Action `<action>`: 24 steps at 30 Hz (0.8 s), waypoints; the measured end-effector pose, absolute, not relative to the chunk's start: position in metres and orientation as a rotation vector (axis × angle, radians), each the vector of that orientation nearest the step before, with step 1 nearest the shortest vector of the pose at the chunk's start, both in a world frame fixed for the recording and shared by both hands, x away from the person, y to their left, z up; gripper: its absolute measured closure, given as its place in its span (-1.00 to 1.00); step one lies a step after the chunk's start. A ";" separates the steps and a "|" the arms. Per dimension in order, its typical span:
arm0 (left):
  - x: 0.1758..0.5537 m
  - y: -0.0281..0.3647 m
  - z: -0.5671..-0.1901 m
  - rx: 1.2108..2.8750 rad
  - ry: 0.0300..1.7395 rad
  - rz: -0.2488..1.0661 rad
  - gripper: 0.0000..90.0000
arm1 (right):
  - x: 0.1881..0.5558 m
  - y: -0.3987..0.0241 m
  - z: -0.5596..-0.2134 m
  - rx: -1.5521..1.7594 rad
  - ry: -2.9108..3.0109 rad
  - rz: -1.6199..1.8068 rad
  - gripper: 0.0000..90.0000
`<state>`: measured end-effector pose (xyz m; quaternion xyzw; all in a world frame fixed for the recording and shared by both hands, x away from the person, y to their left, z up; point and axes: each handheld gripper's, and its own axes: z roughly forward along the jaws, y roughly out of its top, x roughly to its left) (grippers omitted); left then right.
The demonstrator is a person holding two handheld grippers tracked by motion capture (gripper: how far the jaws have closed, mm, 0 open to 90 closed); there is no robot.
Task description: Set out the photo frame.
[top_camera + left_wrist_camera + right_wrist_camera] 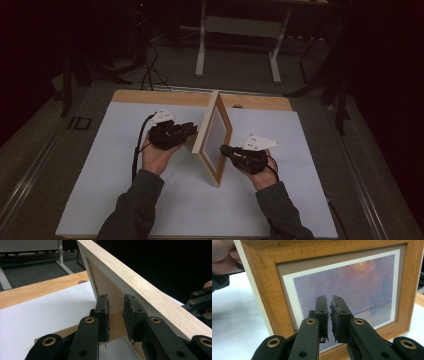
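The white table top (125, 190) carries a wooden picture frame (214, 137), which stands on its lower edge between the two grippers, with its long axis running away from the person and its top leaning toward the person's left. The left gripper (190, 131) is at the back of the frame, and the right gripper (224, 149) is at the glass side; both are very near, so neither hand has a clear advantage in reach. In the left gripper view the brown backing board (106, 288) and the stand flap (115, 326) lie directly ahead of the left gripper (116, 315); its jaws stand partly open, the flap's edge sits in the gap between them, and the pads do not seem to press on it. In the right gripper view the printed picture (352, 282) of a hazy purple sky is just in front of the right gripper (329, 315), whose jaws are almost together with only a thin slit, and they hold nothing. I judge that the next move depends on the flap behind the frame, which lies straight ahead of the left gripper.
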<state>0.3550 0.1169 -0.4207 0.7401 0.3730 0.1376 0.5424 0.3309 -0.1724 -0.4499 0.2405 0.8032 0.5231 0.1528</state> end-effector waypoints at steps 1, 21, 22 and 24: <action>0.354 0.118 -0.421 1.760 0.886 0.322 0.65 | 0.331 -0.173 -0.450 0.688 2.305 1.500 0.85; 0.327 0.136 -0.426 1.750 0.877 0.280 0.56 | 0.333 -0.181 -0.455 0.722 2.304 1.484 0.85; 0.326 0.136 -0.426 1.751 0.876 0.278 0.55 | 0.334 -0.181 -0.456 0.725 2.304 1.482 0.85; 0.324 0.138 -0.427 1.752 0.881 0.267 0.53 | 0.334 -0.182 -0.456 0.730 2.304 1.482 0.85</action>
